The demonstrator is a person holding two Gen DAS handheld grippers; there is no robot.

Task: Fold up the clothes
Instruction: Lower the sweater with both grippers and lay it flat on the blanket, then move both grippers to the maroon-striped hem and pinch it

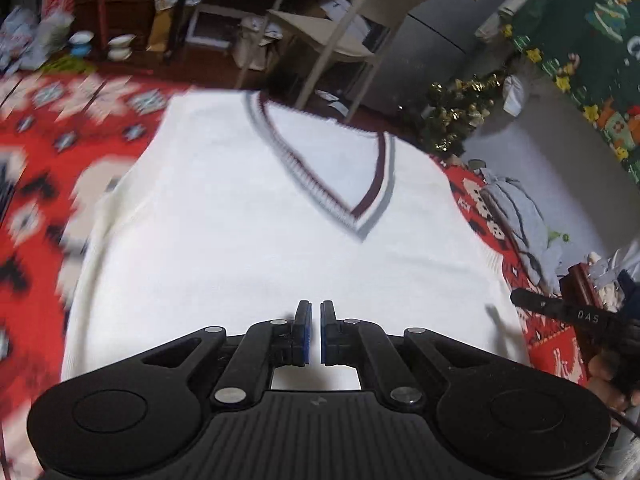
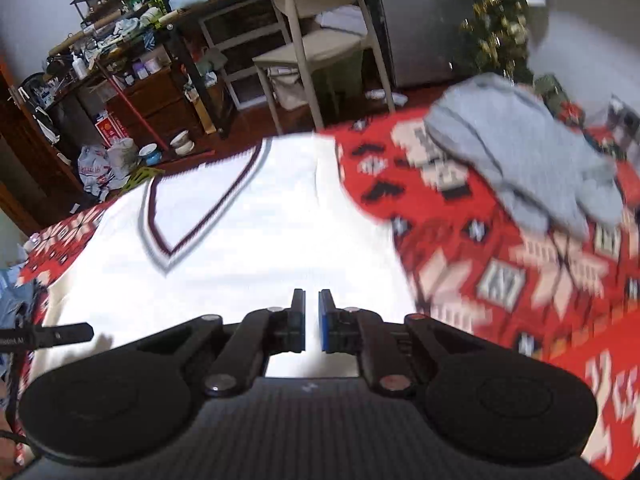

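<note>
White sweater (image 1: 248, 232) with a striped V-neck lies flat on a red patterned cloth (image 2: 500, 280) covering the surface. Beside it on the cloth sits a crumpled grey garment (image 2: 520, 160). Beyond stand a beige chair (image 2: 316, 40), cluttered shelves (image 2: 132, 40) and a small decorated tree (image 1: 460, 120). Above the sweater, the left gripper (image 1: 316, 320) is pressed together, empty; the right gripper (image 2: 312, 312) is slightly parted, holding nothing.

Both fisheye views bend strongly at the edges; the white knitted V-neck vest (image 1: 260, 232) glares, overexposed and featureless, the red patterned cloth (image 2: 500, 280) smears with motion blur, and the far room lies dim.
</note>
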